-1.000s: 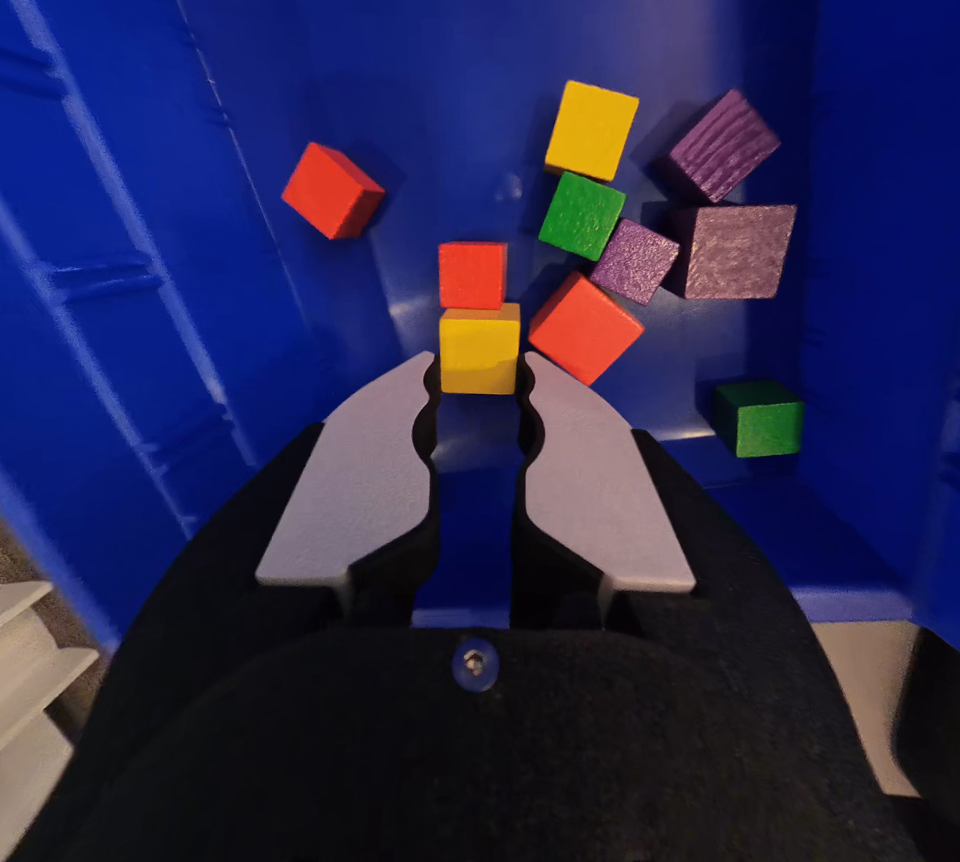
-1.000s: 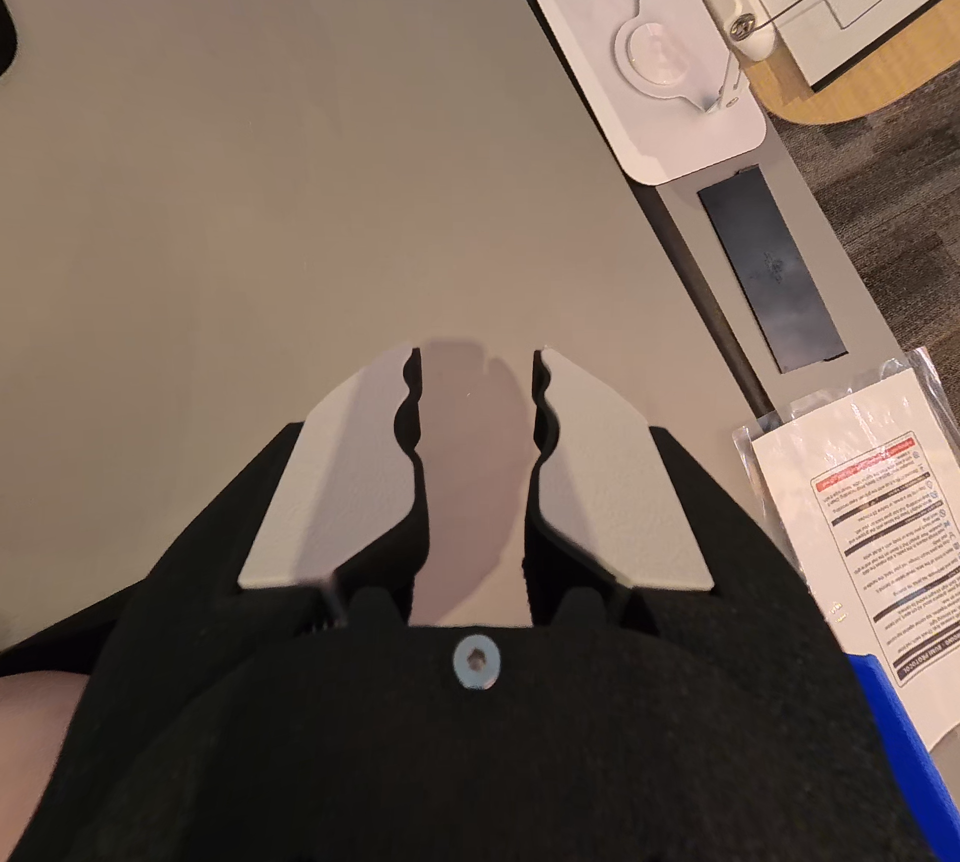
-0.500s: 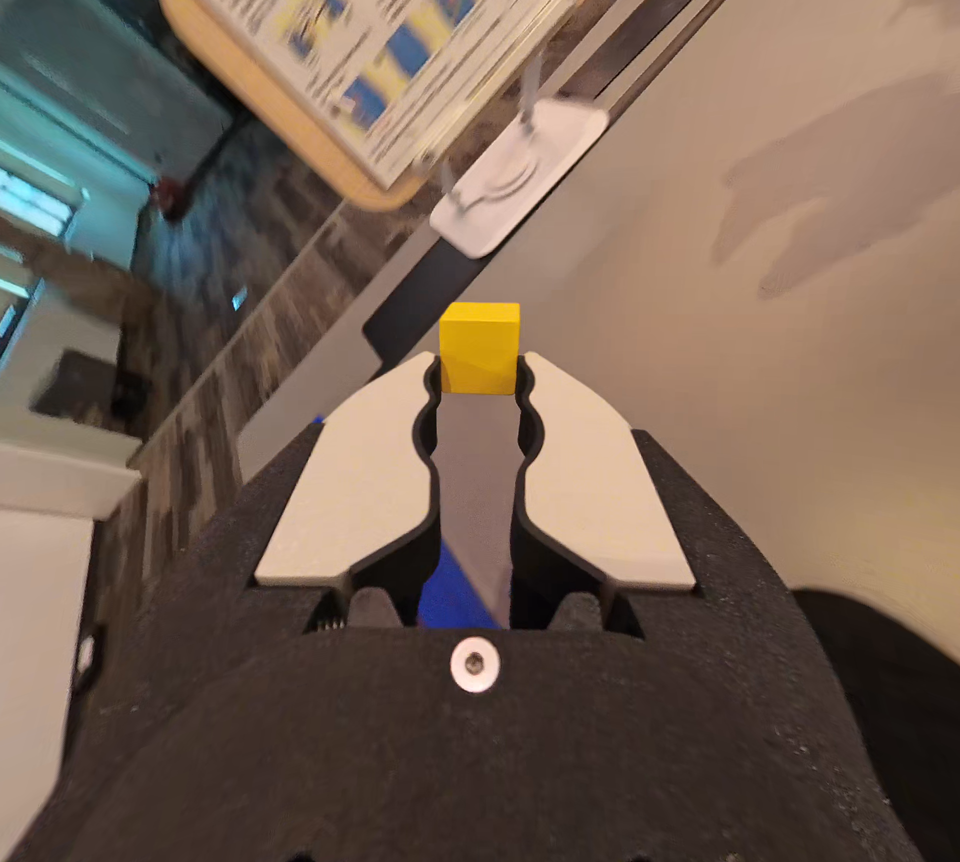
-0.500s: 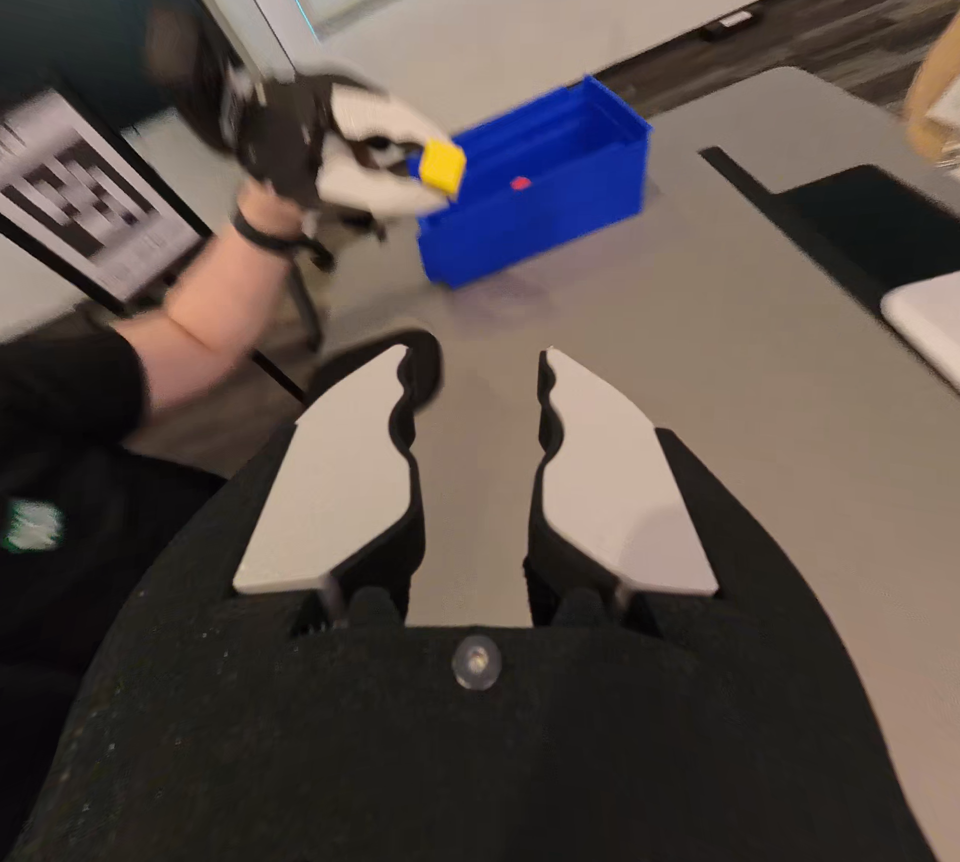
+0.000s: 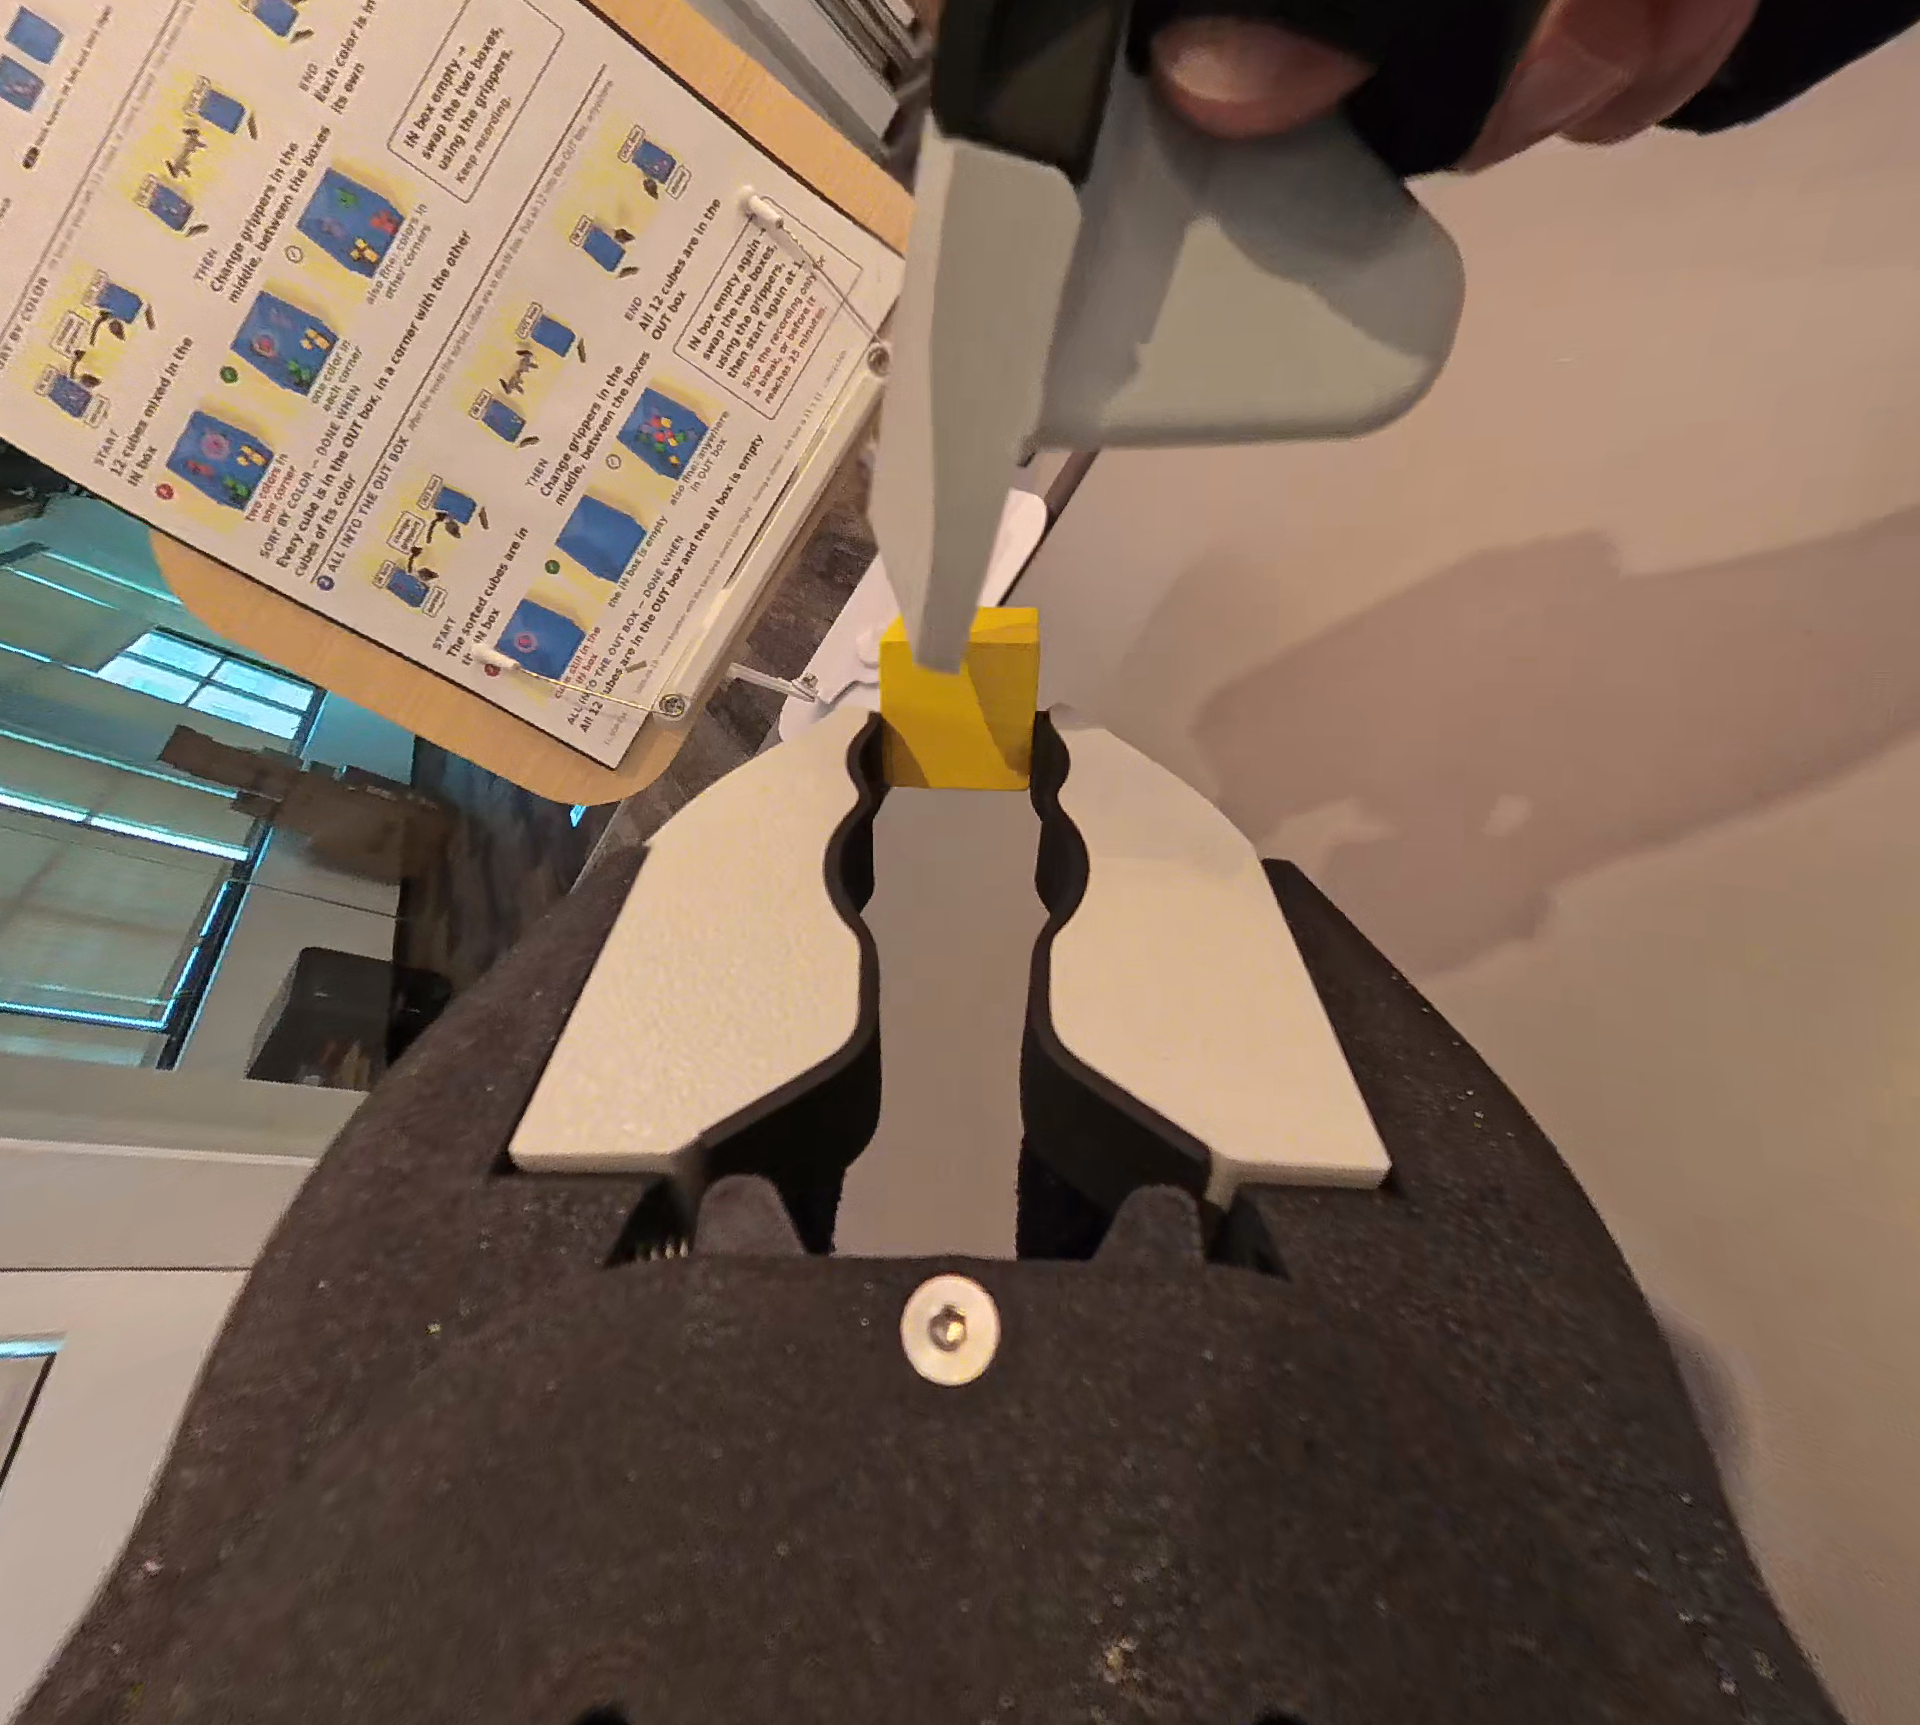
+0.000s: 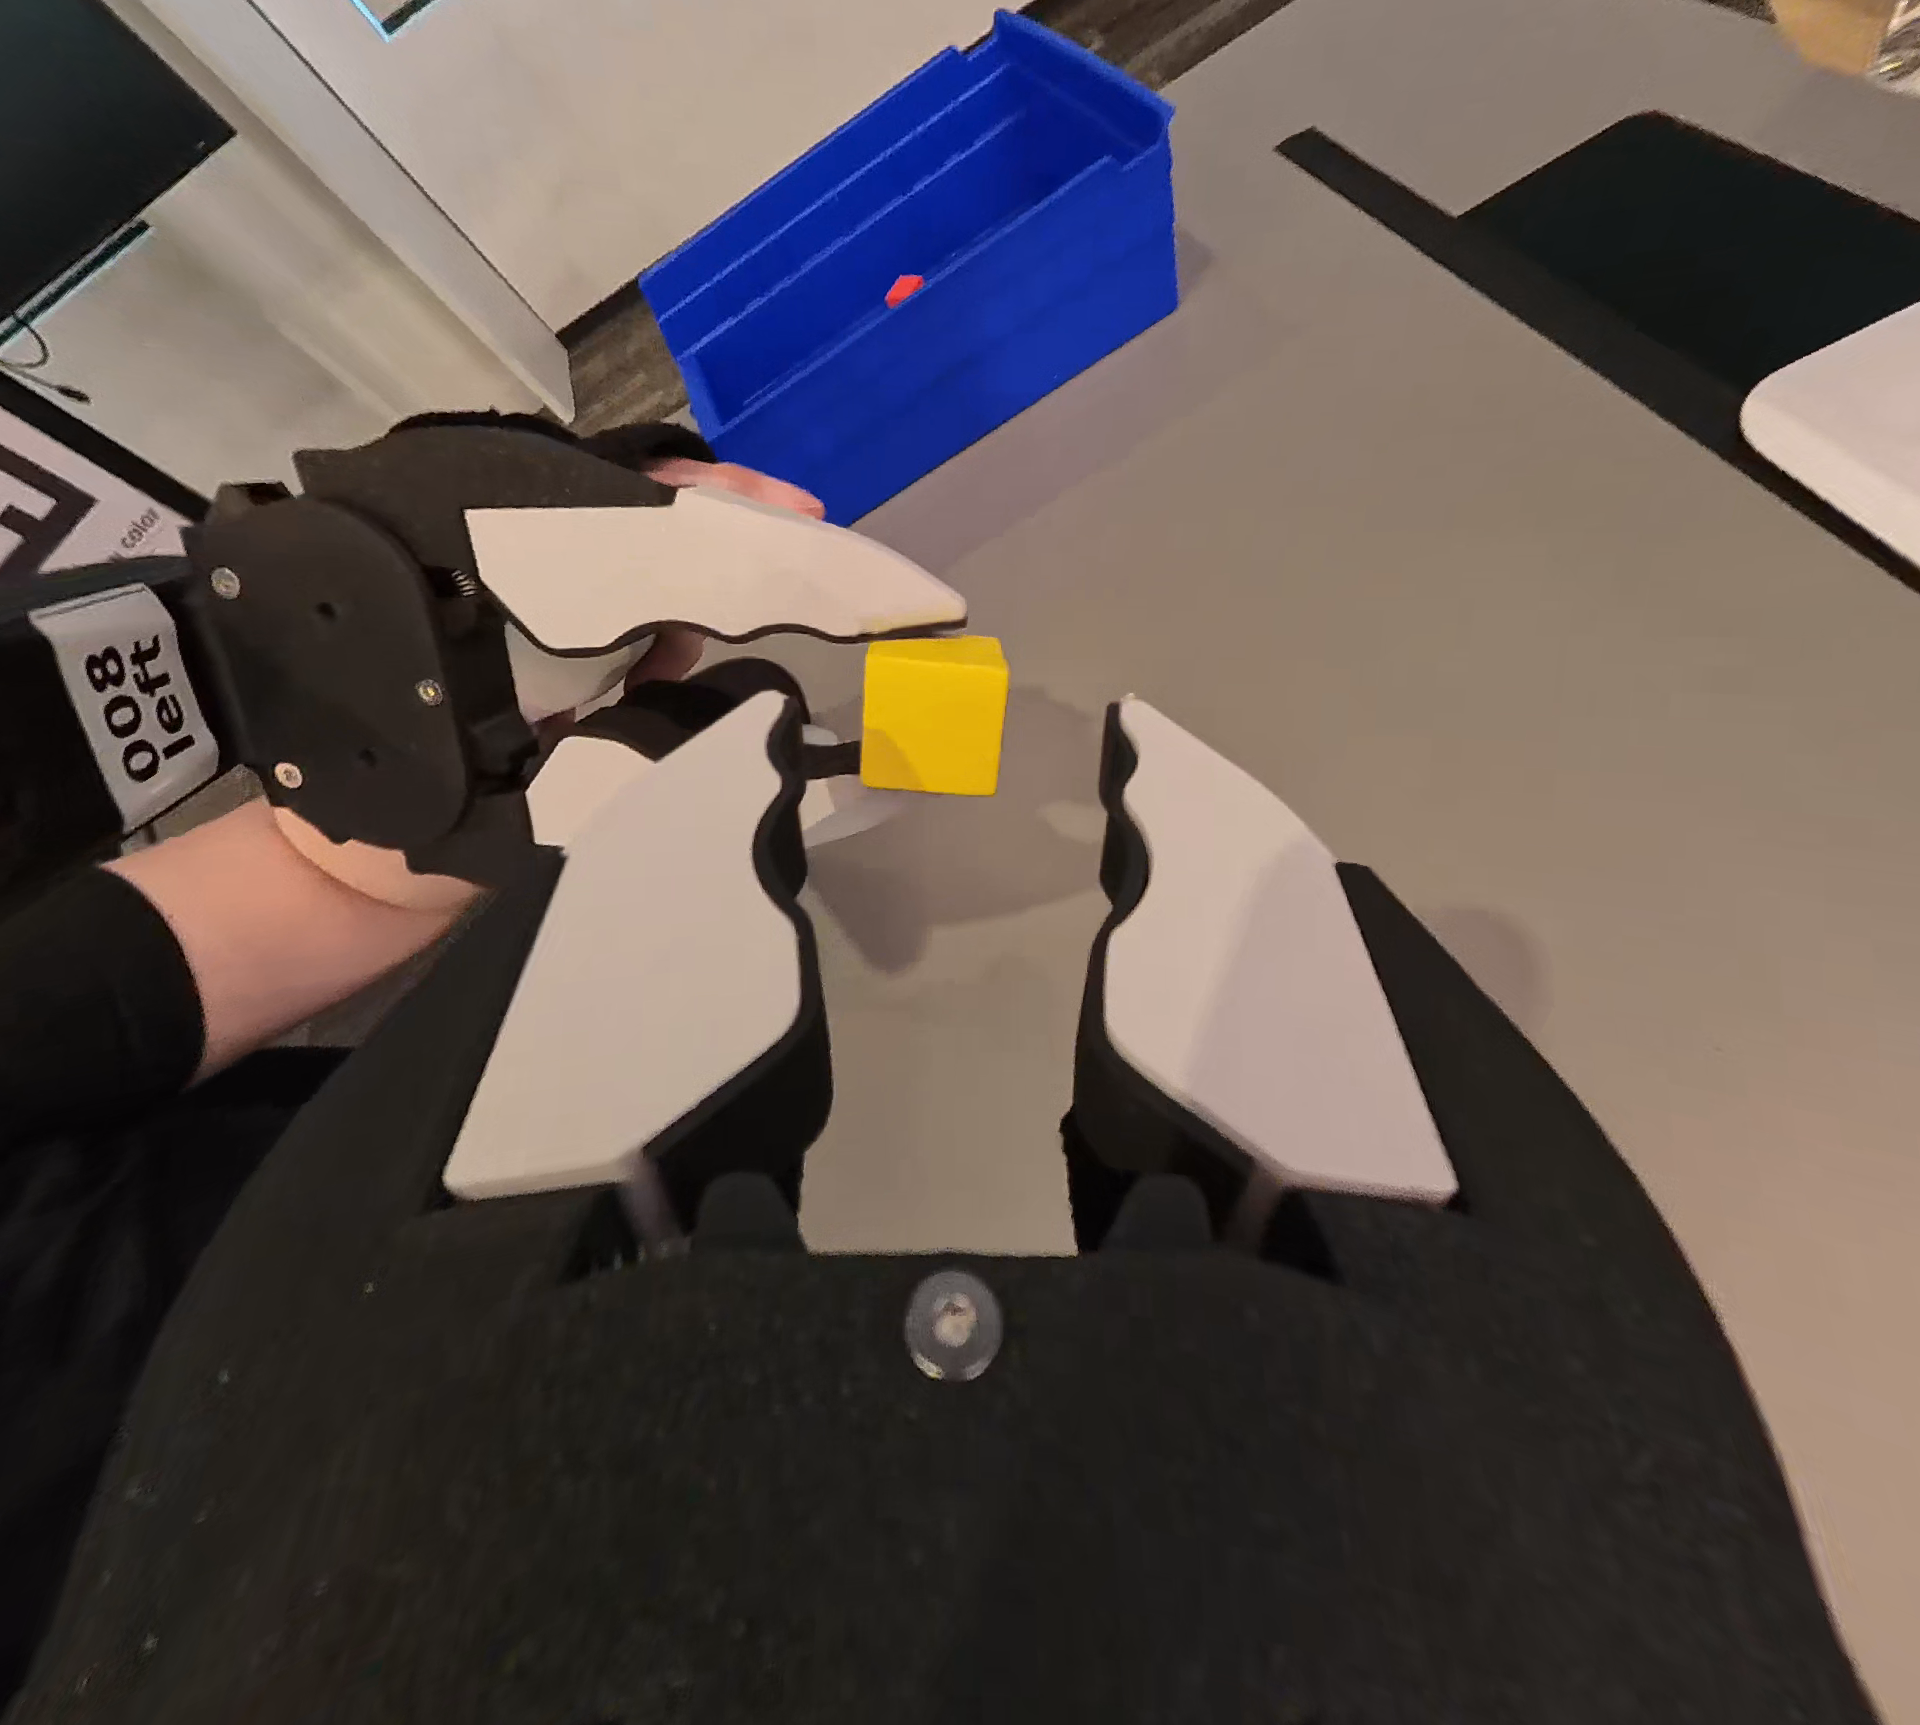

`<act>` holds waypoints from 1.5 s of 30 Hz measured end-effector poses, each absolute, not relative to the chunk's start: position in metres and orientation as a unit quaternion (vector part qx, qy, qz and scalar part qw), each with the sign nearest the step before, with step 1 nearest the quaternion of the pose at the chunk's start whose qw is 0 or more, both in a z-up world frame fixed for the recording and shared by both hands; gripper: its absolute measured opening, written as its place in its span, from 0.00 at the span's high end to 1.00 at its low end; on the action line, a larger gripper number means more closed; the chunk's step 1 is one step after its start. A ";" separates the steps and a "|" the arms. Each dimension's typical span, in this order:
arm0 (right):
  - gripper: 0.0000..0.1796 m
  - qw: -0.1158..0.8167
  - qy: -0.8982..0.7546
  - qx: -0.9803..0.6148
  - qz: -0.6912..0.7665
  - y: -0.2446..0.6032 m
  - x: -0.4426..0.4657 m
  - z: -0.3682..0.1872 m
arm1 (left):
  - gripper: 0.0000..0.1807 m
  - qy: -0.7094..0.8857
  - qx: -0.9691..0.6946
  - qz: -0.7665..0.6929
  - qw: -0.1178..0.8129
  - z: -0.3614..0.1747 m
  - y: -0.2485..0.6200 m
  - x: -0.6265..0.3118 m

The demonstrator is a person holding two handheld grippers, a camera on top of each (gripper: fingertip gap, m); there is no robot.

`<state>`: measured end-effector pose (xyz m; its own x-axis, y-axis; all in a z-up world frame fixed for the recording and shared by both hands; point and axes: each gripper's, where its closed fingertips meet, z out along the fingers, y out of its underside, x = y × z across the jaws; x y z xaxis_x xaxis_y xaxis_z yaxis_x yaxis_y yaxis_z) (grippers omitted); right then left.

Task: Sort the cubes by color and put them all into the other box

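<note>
My left gripper (image 5: 956,735) is shut on a yellow cube (image 5: 977,730) and holds it above the grey table. In the right wrist view the same cube (image 6: 935,714) sits between the left gripper's tips (image 6: 904,709), which come in from the left. My right gripper (image 6: 951,719) is open, its tips on either side of the cube with a gap on each side. The right gripper's fingers (image 5: 935,449) reach down to the cube in the left wrist view. The blue box (image 6: 935,408) stands farther back with a red cube (image 6: 904,288) inside.
A printed instruction sheet on a wooden board (image 5: 436,304) stands past the table edge on a white base (image 6: 1839,439). A black strip (image 6: 1662,221) crosses the grey table (image 6: 1455,636). A hand (image 5: 1558,44) holds the right gripper.
My left gripper lifted the yellow cube out of a blue box and carried it over the table. My right gripper swung round, came up to the cube and opened wider.
</note>
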<state>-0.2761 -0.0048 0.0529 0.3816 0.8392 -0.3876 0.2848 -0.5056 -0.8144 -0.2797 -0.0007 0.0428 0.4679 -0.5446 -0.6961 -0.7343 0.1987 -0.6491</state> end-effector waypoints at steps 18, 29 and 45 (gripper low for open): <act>0.84 0.365 -0.365 -0.777 0.360 0.012 -0.199 0.071 | 0.80 0.417 -0.698 -0.036 0.581 -0.013 0.016 -0.290; 0.84 0.411 -0.087 -0.898 0.130 -0.003 0.157 0.084 | 0.87 0.393 -0.727 -0.095 0.555 -0.058 0.028 -0.299; 0.84 0.162 -0.023 -0.984 0.067 0.073 0.249 -0.119 | 0.89 0.383 -0.735 -0.042 0.557 -0.020 0.024 -0.302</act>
<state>0.2493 0.0728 -0.1195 0.9899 0.0672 -0.1250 0.0237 -0.9466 -0.3216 -0.3024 0.0244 -0.0202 0.7026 -0.6100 -0.3663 -0.5174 -0.0845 -0.8516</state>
